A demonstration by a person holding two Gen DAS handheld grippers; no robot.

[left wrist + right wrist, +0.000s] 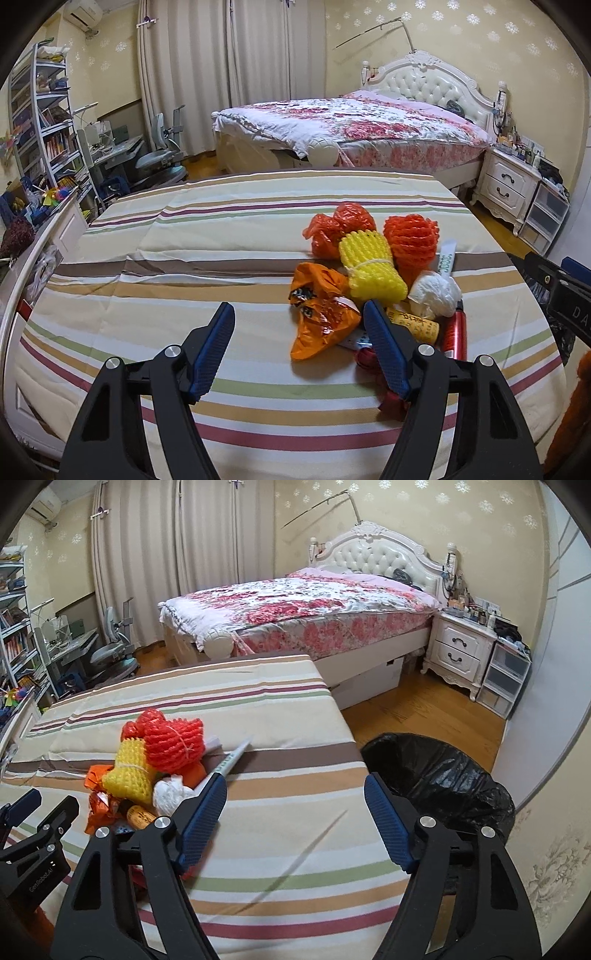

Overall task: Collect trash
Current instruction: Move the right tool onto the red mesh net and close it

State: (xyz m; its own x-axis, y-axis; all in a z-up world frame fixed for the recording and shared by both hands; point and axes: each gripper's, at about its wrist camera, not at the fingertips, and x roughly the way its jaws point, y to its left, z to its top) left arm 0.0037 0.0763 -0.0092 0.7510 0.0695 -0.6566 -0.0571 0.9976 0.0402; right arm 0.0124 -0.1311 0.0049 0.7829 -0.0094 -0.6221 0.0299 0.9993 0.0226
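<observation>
The trash pile (376,280) is heaped near the striped bed's (184,258) right edge, close to the black-lined bin (443,775) so dropping is easy. The jaws of the left gripper (299,347) and right gripper (295,819) are held open and empty, ready for picking.

Trash pile (155,775) lies on the striped bed (277,812), bin (443,775) beside it.

The left gripper (299,314) hung tilted downward with its blue-padded jaws parted and nothing between them. The right gripper (295,786) was angled down likewise, jaws apart and empty, close beside the left.
</observation>
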